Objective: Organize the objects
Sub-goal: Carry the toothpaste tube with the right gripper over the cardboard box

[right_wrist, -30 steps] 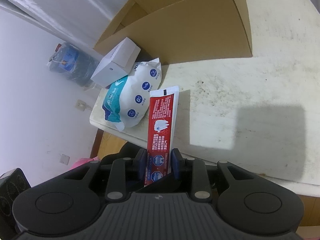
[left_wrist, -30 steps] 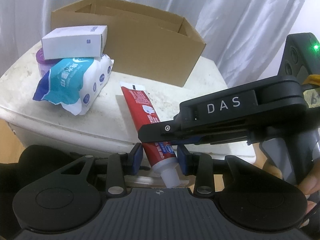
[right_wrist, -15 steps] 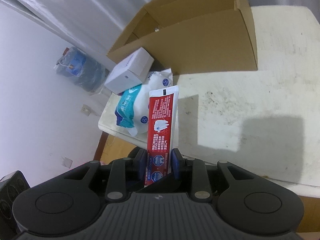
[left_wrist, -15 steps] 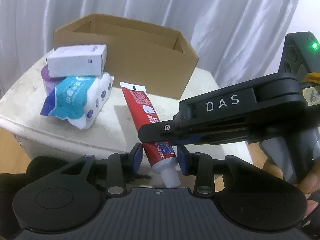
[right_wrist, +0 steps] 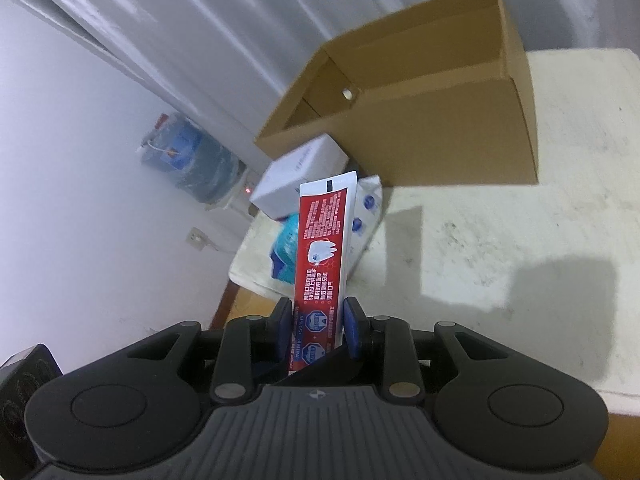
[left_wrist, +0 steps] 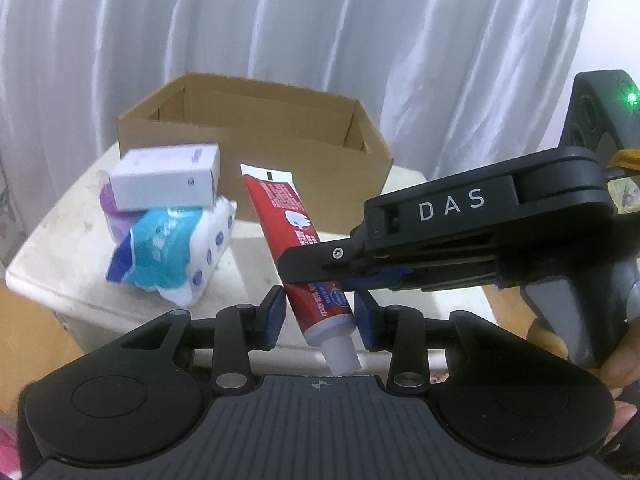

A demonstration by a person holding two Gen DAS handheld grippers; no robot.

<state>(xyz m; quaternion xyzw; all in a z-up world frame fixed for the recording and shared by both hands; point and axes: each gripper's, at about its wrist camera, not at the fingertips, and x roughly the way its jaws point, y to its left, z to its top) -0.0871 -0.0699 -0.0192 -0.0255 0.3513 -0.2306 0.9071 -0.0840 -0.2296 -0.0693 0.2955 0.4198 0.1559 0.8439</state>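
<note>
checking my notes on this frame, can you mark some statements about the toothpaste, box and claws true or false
1. The right claw is shut on the red toothpaste tube. True.
2. The toothpaste tube lies flat on the table. False: it is held up in the air.
3. The cardboard box is open at the top. True.
4. The white carton sits inside the cardboard box. False: it rests on the wipes pack outside it.
5. The left claw's pads flank the tube's cap end. True.
</note>
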